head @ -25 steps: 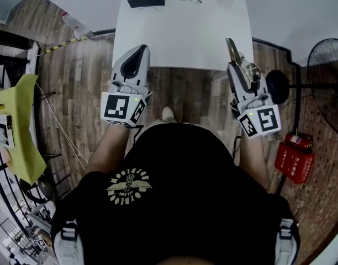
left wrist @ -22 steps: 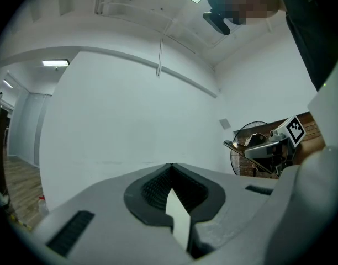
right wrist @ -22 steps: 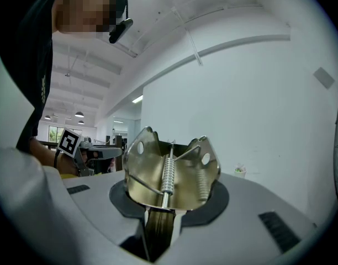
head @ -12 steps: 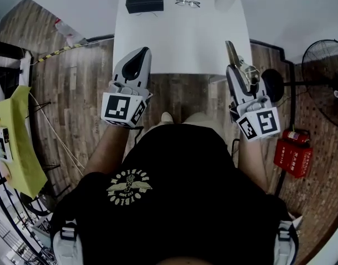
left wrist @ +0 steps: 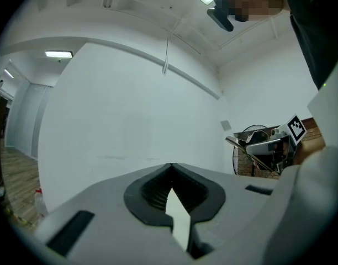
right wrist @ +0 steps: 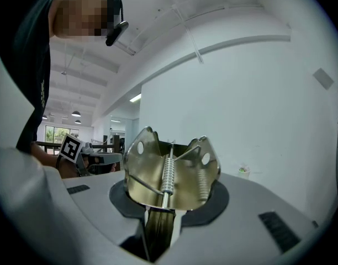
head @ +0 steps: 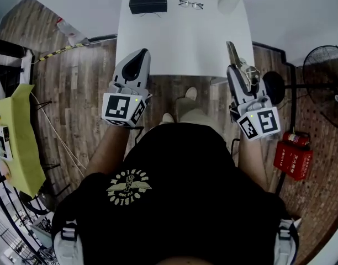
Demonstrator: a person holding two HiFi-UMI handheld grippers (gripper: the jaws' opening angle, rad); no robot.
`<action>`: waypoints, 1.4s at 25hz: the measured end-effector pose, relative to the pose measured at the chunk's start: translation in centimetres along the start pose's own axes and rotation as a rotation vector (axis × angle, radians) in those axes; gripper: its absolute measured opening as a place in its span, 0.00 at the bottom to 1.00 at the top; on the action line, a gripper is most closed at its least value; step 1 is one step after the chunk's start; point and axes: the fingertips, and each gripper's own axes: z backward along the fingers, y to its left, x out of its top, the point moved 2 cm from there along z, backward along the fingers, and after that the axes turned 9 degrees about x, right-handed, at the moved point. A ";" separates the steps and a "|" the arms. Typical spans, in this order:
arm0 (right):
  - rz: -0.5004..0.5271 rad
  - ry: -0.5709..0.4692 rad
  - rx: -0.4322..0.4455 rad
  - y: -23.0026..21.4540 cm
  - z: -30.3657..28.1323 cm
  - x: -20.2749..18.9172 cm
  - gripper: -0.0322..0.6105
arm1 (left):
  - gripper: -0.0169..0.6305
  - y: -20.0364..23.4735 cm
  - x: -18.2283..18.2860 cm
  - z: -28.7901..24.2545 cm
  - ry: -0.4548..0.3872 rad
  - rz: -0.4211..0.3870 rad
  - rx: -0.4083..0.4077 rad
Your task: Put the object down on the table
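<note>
A wood-plank floor point(head: 75, 93) is seen all round, and a white rectangular table point(head: 183, 37) ahead carries a black tissue box point(head: 148, 0) and wire-framed glasses point(head: 191, 4). The brass-coloured sprung metal clip point(head: 232, 53) is pinched in the right gripper point(head: 238, 70), in the air by the table's near right corner. The left gripper point(head: 138, 54) is seen with its jaws pressed together, empty. Since a second ago the table edge has been brought closer, and a foot has been set forward.

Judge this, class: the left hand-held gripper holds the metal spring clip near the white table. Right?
No: the right hand-held gripper holds the metal spring clip near the white table. The right gripper view shows it clamped between the jaws; the left hand-held gripper is shut and empty.
</note>
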 end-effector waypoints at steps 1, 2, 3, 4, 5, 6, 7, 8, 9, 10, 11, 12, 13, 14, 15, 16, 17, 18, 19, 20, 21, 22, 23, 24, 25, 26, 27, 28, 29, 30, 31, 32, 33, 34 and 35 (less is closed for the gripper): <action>0.003 -0.001 0.008 0.0 -0.3 0.1 0.22 | 0.04 0.3 0.0 0.0 0.000 0.000 0.008; 0.004 -0.001 0.015 0.0 -0.7 0.2 0.22 | 0.04 0.6 0.0 0.0 0.000 0.000 0.016; 0.006 0.000 0.021 0.0 -0.9 0.3 0.22 | 0.04 0.9 0.1 0.0 -0.002 0.002 0.023; 0.007 0.001 0.027 0.1 -1.2 0.5 0.22 | 0.04 1.2 0.2 0.1 -0.003 0.005 0.029; 0.009 0.002 0.032 0.2 -1.3 0.6 0.22 | 0.04 1.4 0.3 0.1 -0.005 0.008 0.035; 0.011 0.003 0.035 0.2 -1.5 0.7 0.22 | 0.04 1.6 0.3 0.1 -0.006 0.011 0.039; 0.011 0.004 0.038 0.2 -1.6 0.7 0.22 | 0.04 1.8 0.3 0.0 -0.006 0.013 0.043; 0.010 0.006 0.039 0.2 -1.6 0.7 0.22 | 0.04 2.0 0.2 -0.1 -0.005 0.016 0.047; 0.008 0.008 0.040 0.1 -1.6 0.6 0.22 | 0.04 2.0 0.1 -0.2 -0.004 0.019 0.049; 0.005 0.011 0.040 0.0 -1.6 0.5 0.22 | 0.04 1.9 0.0 -0.3 -0.003 0.022 0.049; 0.002 0.014 0.040 -0.1 -1.6 0.3 0.22 | 0.04 1.8 -0.2 -0.5 -0.001 0.024 0.048; -0.002 0.017 0.038 -0.2 -1.5 0.2 0.22 | 0.04 1.6 -0.3 -0.6 0.000 0.025 0.046; -0.006 0.019 0.036 -0.4 -1.4 0.1 0.22 | 0.04 1.4 -0.4 -0.7 0.001 0.024 0.042; -0.011 0.018 0.033 -0.6 -1.4 0.0 0.22 | 0.04 1.3 -0.4 -0.9 0.003 0.023 0.038; -0.014 0.017 0.031 -0.8 -1.4 -0.1 0.22 | 0.04 1.1 -0.5 -1.1 0.005 0.021 0.034; -0.016 0.014 0.029 -0.9 -1.4 -0.1 0.22 | 0.04 1.0 -0.5 -1.2 0.006 0.019 0.030; -0.017 0.011 0.027 -1.0 -1.4 0.0 0.22 | 0.04 1.0 -0.5 -1.3 0.007 0.017 0.028; -0.017 0.008 0.026 -1.1 -1.5 0.0 0.22 | 0.04 1.0 -0.5 -1.4 0.007 0.015 0.026; -0.017 0.005 0.025 -1.1 -1.5 0.1 0.22 | 0.04 1.0 -0.5 -1.5 0.007 0.014 0.025; -0.017 0.003 0.024 -1.1 -1.4 0.1 0.22 | 0.04 1.0 -0.4 -1.6 0.006 0.012 0.023; -0.018 0.001 0.023 -1.2 -1.4 0.1 0.22 | 0.04 1.0 -0.3 -1.7 0.005 0.009 0.022; -0.019 0.001 0.021 -1.3 -1.3 0.1 0.22 | 0.04 0.8 -0.2 -1.8 0.003 0.007 0.020; -0.022 0.001 0.019 -1.4 -1.2 0.0 0.22 | 0.04 0.7 -0.1 -1.9 0.001 0.005 0.018; -0.025 0.000 0.017 -1.5 -1.1 0.0 0.22 | 0.04 0.6 0.0 -2.0 -0.002 0.004 0.016; -0.028 0.000 0.015 -1.6 -0.9 0.0 0.22 | 0.04 0.5 0.1 -2.0 -0.003 0.003 0.014; -0.030 -0.002 0.013 -1.5 -0.8 0.0 0.22 | 0.04 0.5 0.2 -1.9 -0.004 0.002 0.013; -0.030 -0.003 0.012 -1.5 -0.8 0.0 0.22 | 0.04 0.5 0.2 -1.8 -0.005 0.001 0.012; -0.029 -0.004 0.011 -1.5 -0.8 0.1 0.22 | 0.04 0.5 0.2 -1.8 -0.004 -0.002 0.011; -0.028 -0.006 0.012 -1.6 -0.8 0.1 0.22 | 0.04 0.5 0.1 -1.8 -0.003 -0.005 0.011; -0.028 -0.007 0.013 -1.6 -0.9 0.1 0.22 | 0.04 0.5 0.1 -1.8 -0.002 -0.007 0.012; -0.028 -0.007 0.014 -1.7 -0.9 0.0 0.22 | 0.04 0.5 0.1 -1.9 -0.002 -0.008 0.013; -0.028 -0.007 0.016 -1.8 -1.0 0.0 0.22 | 0.04 0.6 0.1 -1.9 -0.001 -0.009 0.015; -0.029 -0.006 0.018 -1.8 -1.1 0.0 0.22 | 0.04 0.6 0.1 -1.8 -0.001 -0.009 0.017; -0.030 -0.004 0.020 -1.7 -1.1 -0.1 0.22 | 0.04 0.7 0.1 -1.8 0.001 -0.009 0.018; -0.031 -0.003 0.022 -1.7 -1.2 -0.1 0.22 | 0.04 0.7 0.1 -1.8 0.003 -0.006 0.018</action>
